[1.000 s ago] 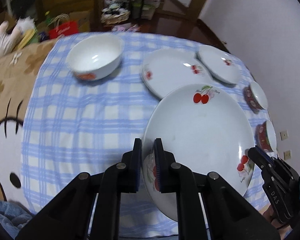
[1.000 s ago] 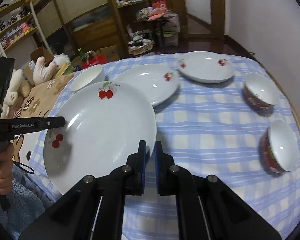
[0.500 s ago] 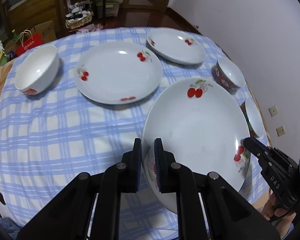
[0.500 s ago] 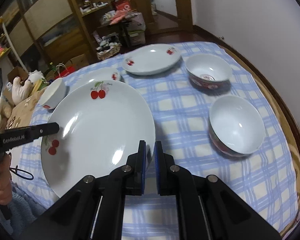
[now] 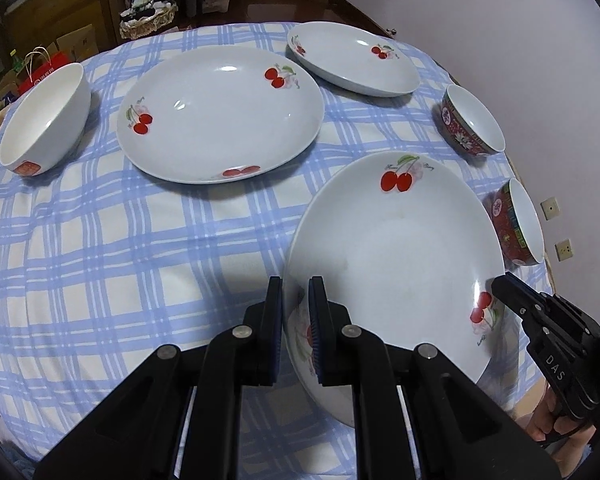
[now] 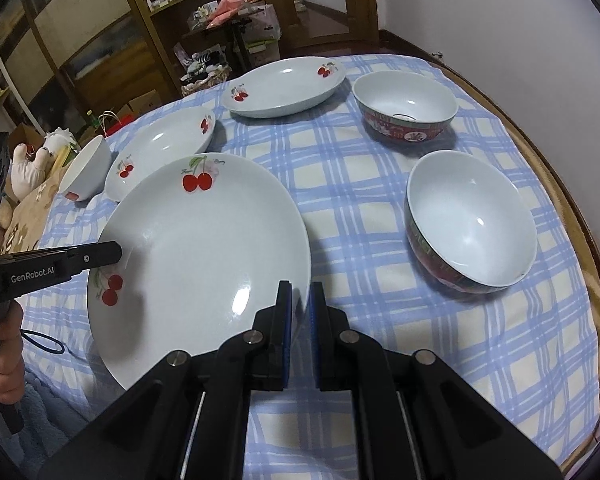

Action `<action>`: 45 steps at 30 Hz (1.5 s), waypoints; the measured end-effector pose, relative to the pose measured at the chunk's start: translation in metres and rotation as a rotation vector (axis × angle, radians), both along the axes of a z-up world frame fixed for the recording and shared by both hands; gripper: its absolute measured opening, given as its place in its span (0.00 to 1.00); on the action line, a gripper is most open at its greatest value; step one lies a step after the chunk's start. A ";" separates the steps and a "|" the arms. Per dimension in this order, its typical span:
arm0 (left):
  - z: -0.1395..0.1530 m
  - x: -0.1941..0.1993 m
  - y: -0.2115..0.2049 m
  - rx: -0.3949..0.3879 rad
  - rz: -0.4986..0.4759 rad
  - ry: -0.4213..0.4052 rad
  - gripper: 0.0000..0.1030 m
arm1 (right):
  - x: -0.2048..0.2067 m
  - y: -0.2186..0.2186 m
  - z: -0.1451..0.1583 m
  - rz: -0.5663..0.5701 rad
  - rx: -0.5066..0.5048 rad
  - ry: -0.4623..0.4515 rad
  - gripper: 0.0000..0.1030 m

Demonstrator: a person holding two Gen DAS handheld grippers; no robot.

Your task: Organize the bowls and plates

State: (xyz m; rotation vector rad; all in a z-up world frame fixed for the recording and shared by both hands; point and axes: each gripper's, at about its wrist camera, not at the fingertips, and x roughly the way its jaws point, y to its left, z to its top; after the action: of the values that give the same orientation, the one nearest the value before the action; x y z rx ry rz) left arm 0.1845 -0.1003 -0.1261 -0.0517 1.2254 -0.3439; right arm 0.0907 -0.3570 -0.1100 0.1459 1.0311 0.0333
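Observation:
Both grippers hold one large white cherry plate [image 5: 396,256] [image 6: 196,256] above the near side of the table. My left gripper [image 5: 295,304] is shut on its left rim, and my right gripper [image 6: 300,308] is shut on its right rim. A second cherry plate [image 5: 220,114] [image 6: 160,140] lies beyond it on the blue checked cloth [image 5: 120,240], and a third plate [image 5: 352,60] [image 6: 286,86] sits farther back. Two red-patterned bowls [image 6: 406,106] [image 6: 470,220] stand to the right. A plain white bowl [image 5: 44,120] [image 6: 86,168] stands at the left.
The round table's wooden edge [image 6: 572,216] curves along the right, close to a white wall. Beyond the far side are wooden shelves [image 6: 112,40], a basket [image 5: 148,24] and bags on the floor. A plush toy [image 6: 28,164] lies off the left edge.
Both grippers carried the held plate rightward and down over the table. The plates lying on the cloth and the red bowls now appear nearer; both grips stayed shut.

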 end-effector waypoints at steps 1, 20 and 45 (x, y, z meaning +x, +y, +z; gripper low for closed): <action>-0.002 0.000 0.000 0.002 -0.001 0.004 0.12 | 0.001 0.000 -0.001 -0.001 -0.001 0.005 0.09; -0.018 0.018 -0.012 -0.025 -0.025 -0.020 0.12 | 0.015 -0.005 -0.010 -0.066 -0.040 0.000 0.09; -0.035 0.019 -0.006 -0.028 -0.015 0.017 0.12 | 0.020 -0.003 -0.014 -0.067 -0.031 -0.004 0.12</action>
State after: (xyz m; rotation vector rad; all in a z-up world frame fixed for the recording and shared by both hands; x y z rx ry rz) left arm 0.2039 -0.1066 -0.1613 -0.0695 1.2385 -0.3741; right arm 0.1112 -0.3598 -0.1244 0.1522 1.0214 -0.0433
